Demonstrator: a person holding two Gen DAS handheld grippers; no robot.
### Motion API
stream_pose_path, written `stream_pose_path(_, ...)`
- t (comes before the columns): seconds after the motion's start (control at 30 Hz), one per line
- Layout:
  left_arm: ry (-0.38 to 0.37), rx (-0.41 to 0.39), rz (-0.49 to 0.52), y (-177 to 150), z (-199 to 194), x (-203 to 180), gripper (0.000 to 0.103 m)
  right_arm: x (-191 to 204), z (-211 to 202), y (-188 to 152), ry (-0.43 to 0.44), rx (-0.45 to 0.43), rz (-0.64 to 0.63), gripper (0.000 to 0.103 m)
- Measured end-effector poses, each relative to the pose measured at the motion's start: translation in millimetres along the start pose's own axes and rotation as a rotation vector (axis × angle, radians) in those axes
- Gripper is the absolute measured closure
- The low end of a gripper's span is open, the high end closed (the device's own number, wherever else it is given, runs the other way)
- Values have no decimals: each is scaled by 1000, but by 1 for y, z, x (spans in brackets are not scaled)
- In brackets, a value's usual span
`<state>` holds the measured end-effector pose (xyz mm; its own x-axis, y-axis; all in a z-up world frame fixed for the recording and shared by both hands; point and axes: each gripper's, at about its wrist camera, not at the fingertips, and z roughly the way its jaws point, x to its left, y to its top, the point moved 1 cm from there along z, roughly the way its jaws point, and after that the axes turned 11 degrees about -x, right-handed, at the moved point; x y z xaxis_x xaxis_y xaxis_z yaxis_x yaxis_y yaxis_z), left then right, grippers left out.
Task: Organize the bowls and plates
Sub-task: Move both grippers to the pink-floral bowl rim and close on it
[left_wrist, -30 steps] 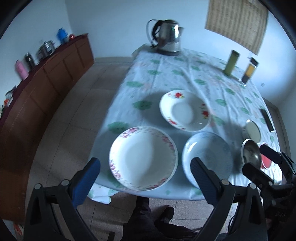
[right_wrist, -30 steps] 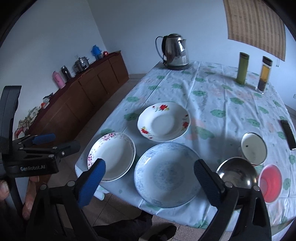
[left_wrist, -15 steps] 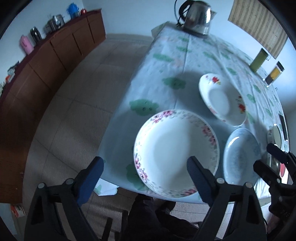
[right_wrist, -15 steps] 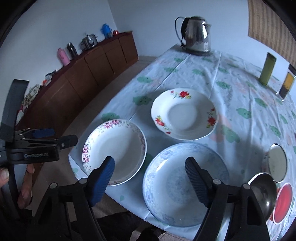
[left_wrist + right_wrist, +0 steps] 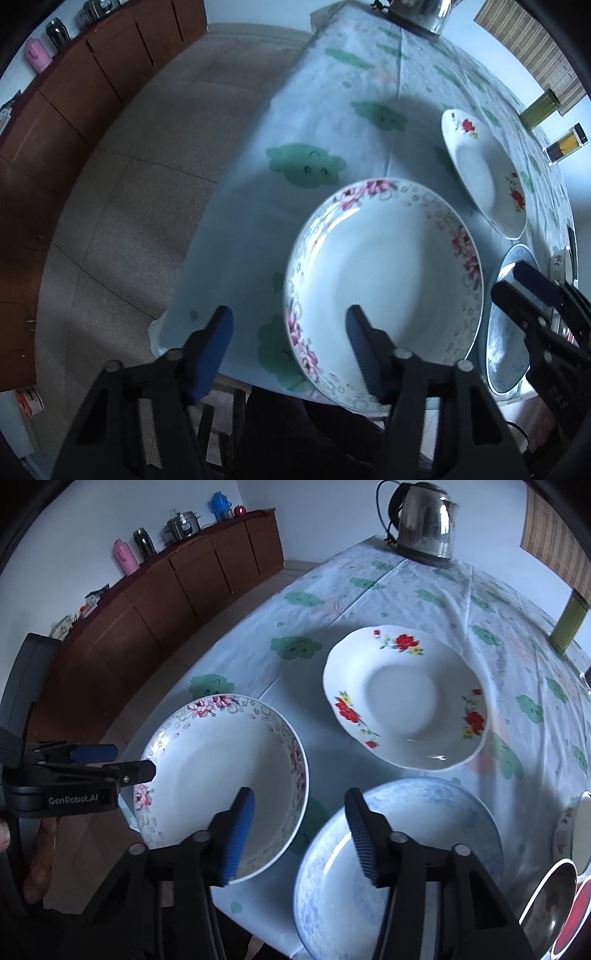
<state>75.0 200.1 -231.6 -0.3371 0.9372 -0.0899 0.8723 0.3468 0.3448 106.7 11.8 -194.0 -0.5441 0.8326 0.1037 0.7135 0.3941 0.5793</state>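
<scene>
Plates, 3 pcs, on table – both grippers closing in, nothing gripped yet.

Landmark: pink-flower plate (image 5: 384, 280) at near table (image 5: 258, 184) corner. Red-flower plate (image 5: 404, 696) beyond it, blue plate (image 5: 399, 864) just to its right, apart. Left gripper (image 5: 288, 347) jaws wide, straddling pink plate's near-left rim, no contact seen. Right gripper (image 5: 299, 834) jaws wide, over gap btwn pink & blue plates. Step, prob.: approach for first pick-up. Next needs rim btwn jaws, then squeeze, lift level, stack.
</scene>
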Motion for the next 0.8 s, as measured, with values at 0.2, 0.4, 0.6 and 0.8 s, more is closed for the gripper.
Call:
stream_pose_path(0.2,-13,22,-3,2,9,3,53,2,21,4,2,27,-8,60)
stream_pose_path(0.4,-22,34,-1,5,13,6,53,4,36,4,6,61,-18,63)
stream_pose_path(0.6,-21,57,25,3,21,-2,61,6,48,0,5,100,-37,73)
stream_pose_path(0.8,-54,84,13,2,28,-1,73,4,56,-3,6,124,-38,78)
